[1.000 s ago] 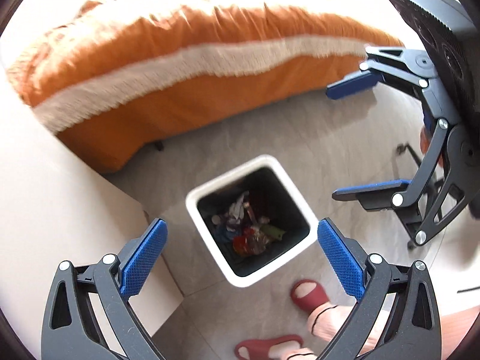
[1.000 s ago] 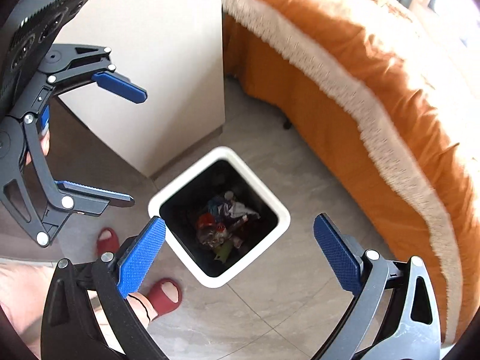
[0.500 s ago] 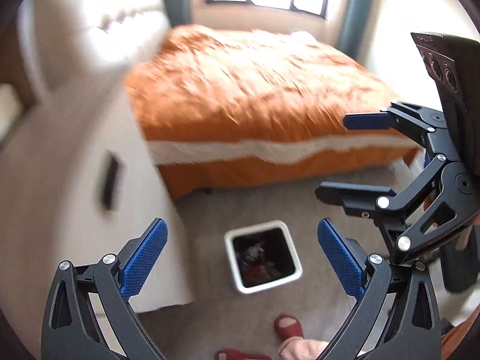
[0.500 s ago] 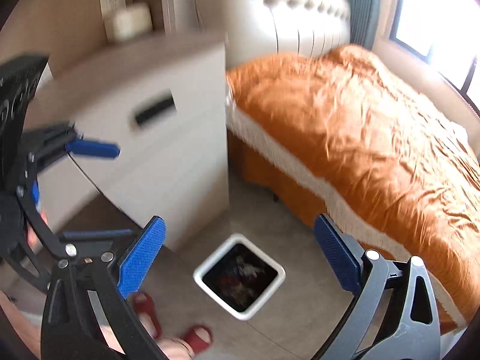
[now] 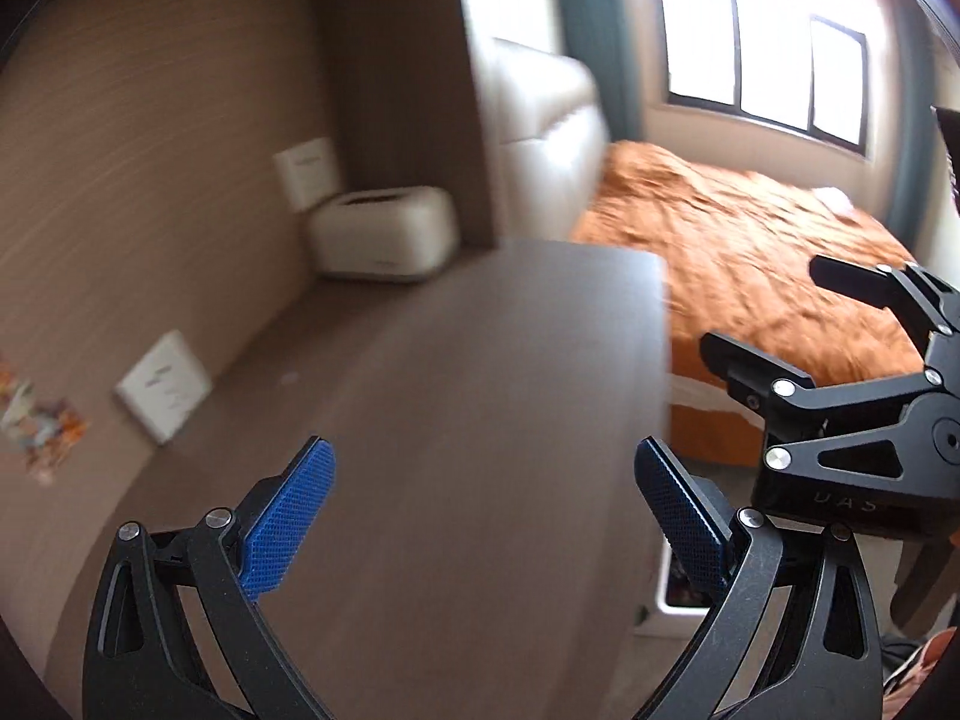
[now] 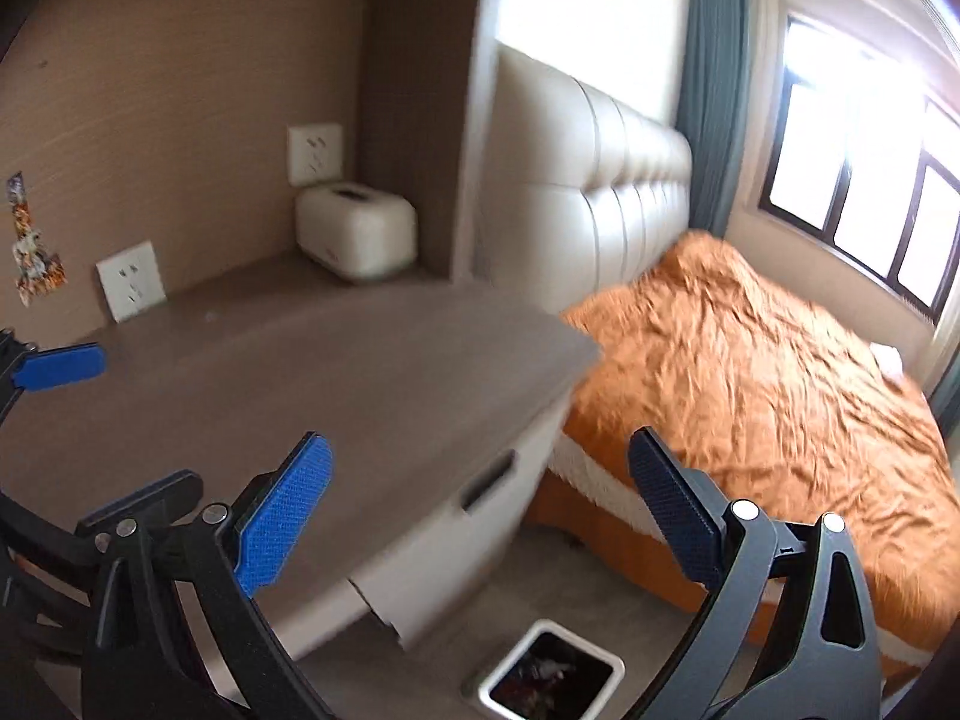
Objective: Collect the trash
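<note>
Over the brown table (image 6: 312, 384), left tongs (image 5: 483, 510) and right tongs (image 6: 480, 501) both gape wide, holding nothing, white trash bin (image 6: 555, 675) with litter on floor below table's edge, beside orange bed (image 6: 762, 396).

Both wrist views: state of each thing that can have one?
left gripper: open, empty
right gripper: open, empty
trash bin: on the floor, uncovered, trash inside
nightstand drawer: closed
tissue box: upright at the back of the nightstand top
bed cover: spread over the bed, wrinkled
window curtain: drawn aside
</note>
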{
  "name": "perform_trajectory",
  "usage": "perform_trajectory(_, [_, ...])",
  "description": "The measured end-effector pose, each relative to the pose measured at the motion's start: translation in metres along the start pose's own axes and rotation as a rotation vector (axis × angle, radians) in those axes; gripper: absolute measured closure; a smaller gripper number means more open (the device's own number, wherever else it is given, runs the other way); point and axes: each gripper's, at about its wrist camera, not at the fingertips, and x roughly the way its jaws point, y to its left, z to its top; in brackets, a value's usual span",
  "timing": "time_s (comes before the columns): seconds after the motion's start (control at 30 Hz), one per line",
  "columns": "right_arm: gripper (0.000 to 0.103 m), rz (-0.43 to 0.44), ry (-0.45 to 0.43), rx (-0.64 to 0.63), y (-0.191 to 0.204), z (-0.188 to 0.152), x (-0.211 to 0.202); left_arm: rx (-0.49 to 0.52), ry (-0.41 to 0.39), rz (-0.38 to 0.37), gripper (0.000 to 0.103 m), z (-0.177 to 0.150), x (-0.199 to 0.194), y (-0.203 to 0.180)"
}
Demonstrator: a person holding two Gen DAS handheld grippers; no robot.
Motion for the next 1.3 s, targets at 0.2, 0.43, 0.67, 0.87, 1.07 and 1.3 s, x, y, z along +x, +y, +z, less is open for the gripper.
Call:
perform_trajectory(0.2, [0.005,0.117,-0.067,-0.137,0.064,0.038,-0.006,-0.096,-0.043,0.157,0.005,-0.004,-0.04,0.066])
perform_trajectory(0.43, [0.005,0.219,-0.074,-0.134,0.103,0.064,-0.012,-0.183,-0.072,0.278,0.005,-0.014,-0.077,0.112])
perform_trajectory(0.67, [0.005,0.278,-0.132,-0.118,0.125,0.086,-0.026,-0.19,-0.108,0.426,0.005,-0.005,-0.105,0.136])
perform_trajectory(0.87, [0.005,0.273,-0.173,-0.154,0.138,0.093,-0.038,-0.269,-0.128,0.453,0.005,-0.006,-0.117,0.156])
perform_trajectory(1.07, [0.005,0.282,-0.158,-0.167,0.147,0.096,-0.037,-0.282,-0.137,0.475,0.005,-0.007,-0.119,0.164])
perform_trajectory(1.3, [0.004,0.27,-0.154,-0.158,0.149,0.097,-0.035,-0.246,-0.143,0.484,0.005,-0.006,-0.117,0.162])
